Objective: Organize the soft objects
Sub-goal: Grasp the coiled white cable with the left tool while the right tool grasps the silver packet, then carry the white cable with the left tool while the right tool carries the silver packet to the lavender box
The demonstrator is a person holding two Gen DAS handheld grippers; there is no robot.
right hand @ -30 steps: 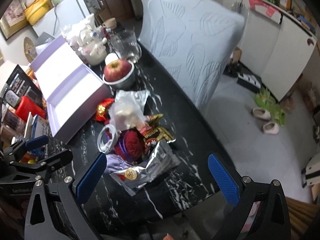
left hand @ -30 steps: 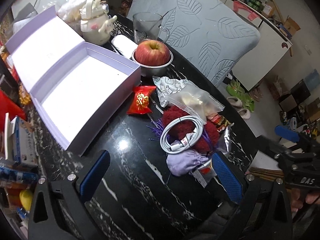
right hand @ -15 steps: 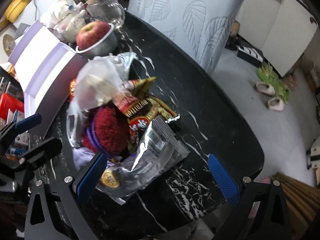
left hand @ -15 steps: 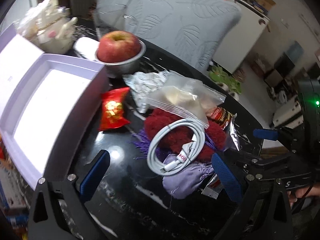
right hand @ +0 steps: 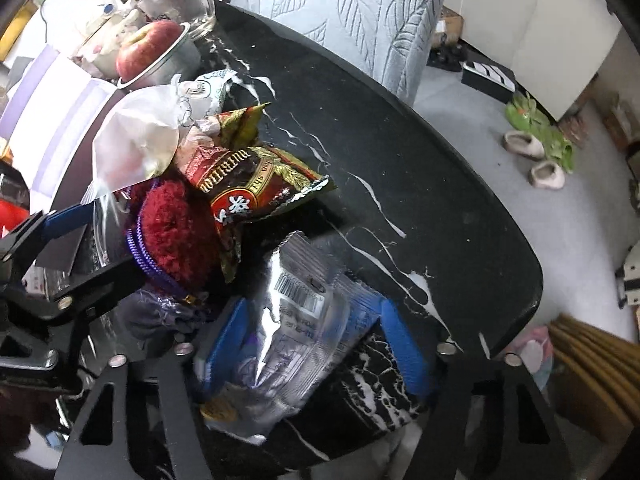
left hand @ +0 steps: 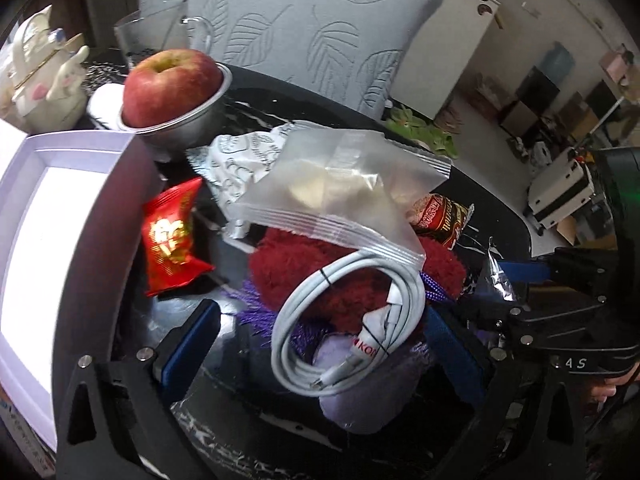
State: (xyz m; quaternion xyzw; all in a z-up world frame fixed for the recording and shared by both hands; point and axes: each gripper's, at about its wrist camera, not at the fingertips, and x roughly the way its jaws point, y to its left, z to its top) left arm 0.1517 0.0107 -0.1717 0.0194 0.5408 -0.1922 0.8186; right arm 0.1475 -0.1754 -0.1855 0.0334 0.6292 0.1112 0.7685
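A pile of soft things lies on the black marble table (right hand: 400, 160). In it are a red fluffy piece (left hand: 360, 276), a lilac pouch (left hand: 372, 396), a coiled white cable (left hand: 348, 328) and a clear zip bag (left hand: 340, 184). My left gripper (left hand: 320, 348) points down over the pile. Its jaws are closing a little but still stand wide, with the cable and pouch between them and the pads apart from both. My right gripper (right hand: 316, 346) is closing on a silver foil bag (right hand: 296, 336), and its pads meet the bag's two sides. A red-brown snack packet (right hand: 256, 188) leans on the red fluffy piece (right hand: 176, 232).
An open lilac box (left hand: 60, 220) sits left of the pile, with a red packet (left hand: 172, 236) beside it. Behind are an apple in a steel bowl (left hand: 172, 84), a glass mug (right hand: 180, 4) and a white teapot (left hand: 44, 80). A grey leaf-patterned chair (left hand: 300, 20) stands at the table's far edge.
Both grippers have come down close onto the pile. The right jaws have narrowed from wide open onto the silver foil bag. The left gripper has rolled and now straddles the cable and pouch.
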